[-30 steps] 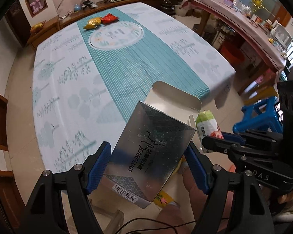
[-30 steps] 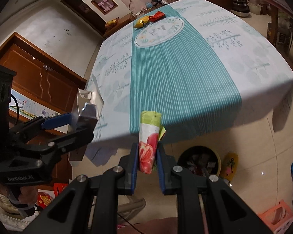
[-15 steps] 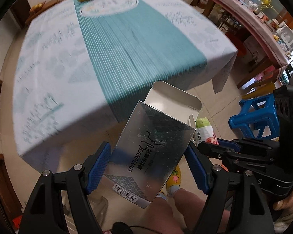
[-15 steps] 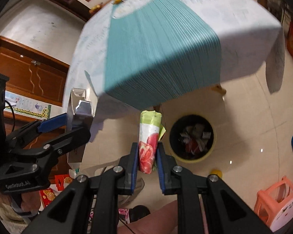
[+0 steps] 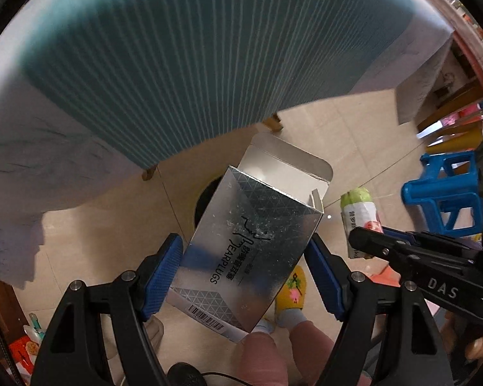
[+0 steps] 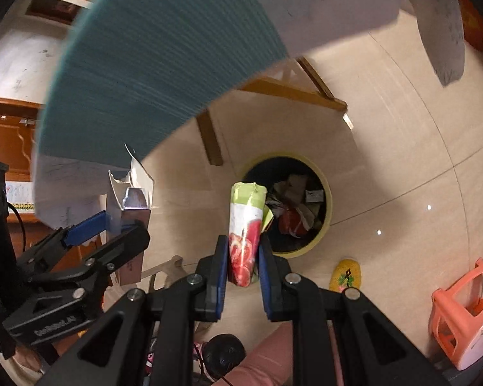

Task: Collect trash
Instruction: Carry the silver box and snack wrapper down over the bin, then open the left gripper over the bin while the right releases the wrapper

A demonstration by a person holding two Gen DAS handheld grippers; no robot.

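My left gripper [image 5: 241, 257] is shut on an open silver earplugs box [image 5: 251, 247], its blue pads pressed against both sides. In the right wrist view the same box [image 6: 132, 199] shows at the left. A rolled snack wrapper [image 6: 244, 222], green at the top and red below, stands upright in my right gripper [image 6: 241, 251], which is shut on it. Just beyond the wrapper, on the floor, sits a yellow-rimmed trash bin [image 6: 325, 189] with several crumpled pieces inside. In the left wrist view the box hides most of the bin [image 5: 198, 199], and the wrapper [image 5: 359, 209] shows at the right.
The table's hanging teal and white cloth [image 5: 209, 64] fills the top of both views, with a wooden leg [image 6: 209, 138] beside the bin. A blue stool [image 5: 444, 199], an orange stool [image 6: 460, 305] and a yellow slipper [image 6: 346, 273] are on the tiled floor.
Both grippers have sunk from above the tabletop to below its edge, still holding the box and the wrapper. The bin now looks larger and closer.
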